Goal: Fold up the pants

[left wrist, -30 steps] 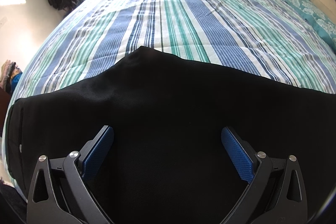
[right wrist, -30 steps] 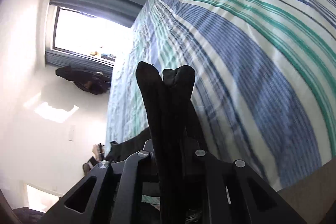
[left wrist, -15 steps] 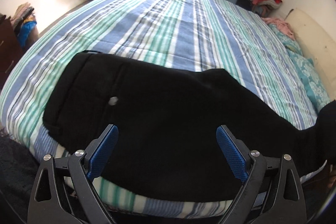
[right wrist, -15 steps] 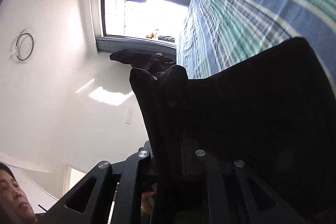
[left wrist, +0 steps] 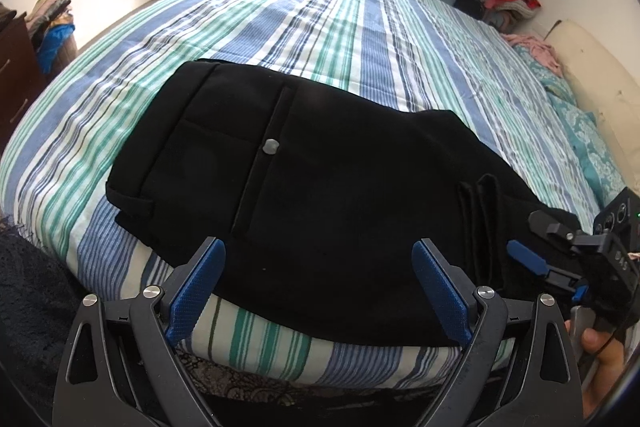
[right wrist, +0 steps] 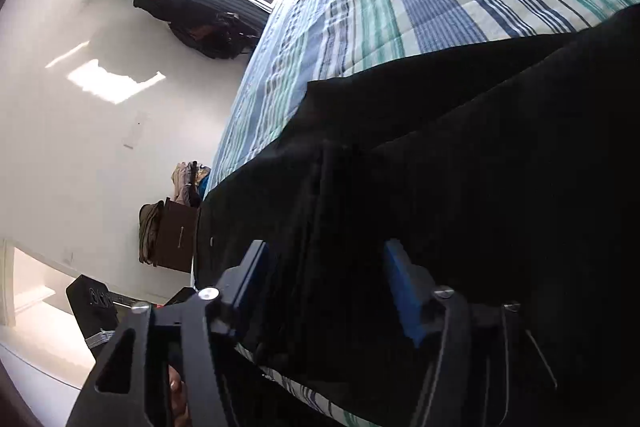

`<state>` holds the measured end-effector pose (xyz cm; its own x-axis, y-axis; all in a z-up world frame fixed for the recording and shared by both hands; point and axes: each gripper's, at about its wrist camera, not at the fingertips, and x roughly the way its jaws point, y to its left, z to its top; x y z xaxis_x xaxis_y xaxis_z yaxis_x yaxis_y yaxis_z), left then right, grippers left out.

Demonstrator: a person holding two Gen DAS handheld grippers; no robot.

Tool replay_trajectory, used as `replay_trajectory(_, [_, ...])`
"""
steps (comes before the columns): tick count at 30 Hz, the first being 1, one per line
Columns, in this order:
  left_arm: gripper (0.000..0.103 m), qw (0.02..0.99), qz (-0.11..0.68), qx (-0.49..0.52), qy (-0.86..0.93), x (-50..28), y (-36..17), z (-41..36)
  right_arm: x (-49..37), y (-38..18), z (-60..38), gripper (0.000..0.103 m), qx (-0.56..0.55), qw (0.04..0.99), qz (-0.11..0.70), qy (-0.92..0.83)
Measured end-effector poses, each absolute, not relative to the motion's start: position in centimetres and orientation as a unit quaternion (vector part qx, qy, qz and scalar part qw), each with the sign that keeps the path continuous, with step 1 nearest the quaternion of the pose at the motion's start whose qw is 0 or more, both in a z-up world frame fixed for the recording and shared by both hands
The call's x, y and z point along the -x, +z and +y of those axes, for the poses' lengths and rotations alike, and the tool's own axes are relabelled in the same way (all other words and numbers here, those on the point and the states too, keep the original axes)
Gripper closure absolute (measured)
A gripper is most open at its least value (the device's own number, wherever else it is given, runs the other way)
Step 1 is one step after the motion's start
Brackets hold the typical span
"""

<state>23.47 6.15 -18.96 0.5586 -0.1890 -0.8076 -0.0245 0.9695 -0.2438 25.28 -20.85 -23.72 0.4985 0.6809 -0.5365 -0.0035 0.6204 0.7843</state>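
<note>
The black pants [left wrist: 320,163] lay folded across the near edge of the striped bed [left wrist: 360,27], their long axis running from about nine o'clock, where the waistband and back-pocket button showed, round to three o'clock, where the stacked leg ends sat. The right gripper [right wrist: 332,291] was at that three o'clock end, plainly the nearer one to the hems. Its jaws were opening, with the dark leg fabric between the blue pads [right wrist: 404,291] but no longer pinched, so the cloth looked let go onto the layer beneath. The left gripper [left wrist: 320,291] hovered at six o'clock of the bundle, fingers spread wide and holding nothing, the pants lying just beyond its tips toward twelve. I judged any further fold would bring the three o'clock end over toward nine.
</note>
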Motion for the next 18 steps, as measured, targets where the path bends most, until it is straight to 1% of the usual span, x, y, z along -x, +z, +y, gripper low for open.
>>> replay_trajectory(1, [0.008, 0.875, 0.467, 0.118, -0.056, -23.3, -18.7, 5.8, -25.1, -23.1, -20.9, 0.020, -0.381, 0.779, 0.443, 0.228])
replay_trajectory(3, [0.008, 0.875, 0.461, 0.122, -0.082, -22.7, -17.7, 4.6, -23.8, -21.6, -22.8, 0.019, -0.406, 0.784, 0.406, 0.234])
replay_trajectory(6, [0.008, 0.874, 0.449, 0.117, -0.145, -22.3, -15.9, 1.0, -20.4, -19.2, -26.8, 0.011, -0.380, 0.830, 0.352, 0.204])
replay_trajectory(7, [0.008, 0.871, 0.450, 0.109, -0.168, -22.5, -15.5, -0.6, -19.2, -18.4, -28.2, 0.009, -0.364, 0.847, 0.340, 0.186])
replay_trajectory(10, [0.008, 0.862, 0.462, 0.055, -0.203, -23.4, -15.3, -6.1, -15.8, -18.3, -31.7, 0.009, -0.333, 0.876, 0.322, 0.133])
replay_trajectory(13, [0.009, 0.857, 0.487, -0.025, -0.167, -25.0, -18.0, -10.6, -13.5, -18.8, -35.1, 0.009, -0.360, 0.873, 0.318, 0.089])
replay_trajectory(14, [0.022, 0.853, 0.498, -0.044, -0.151, -25.5, -19.3, -11.5, -12.9, -18.8, -35.9, 0.009, -0.372, 0.872, 0.307, 0.083])
replay_trajectory(15, [0.066, 0.846, 0.512, -0.058, -0.139, -26.1, -20.5, -12.0, -11.9, -18.5, -36.6, 0.009, -0.373, 0.876, 0.296, 0.079])
replay_trajectory(16, [0.088, 0.833, 0.533, -0.060, -0.134, -26.3, -21.6, -12.2, -11.7, -18.1, -36.9, 0.009, -0.362, 0.883, 0.289, 0.073])
replay_trajectory(17, [0.091, 0.834, 0.534, -0.049, -0.129, -26.2, -21.9, -11.8, -11.5, -17.7, -37.0, 0.009, -0.345, 0.893, 0.283, 0.066])
replay_trajectory(18, [0.092, 0.845, 0.519, -0.034, -0.129, -25.6, -21.4, -11.2, -11.3, -17.3, -37.0, 0.009, -0.329, 0.900, 0.278, 0.060])
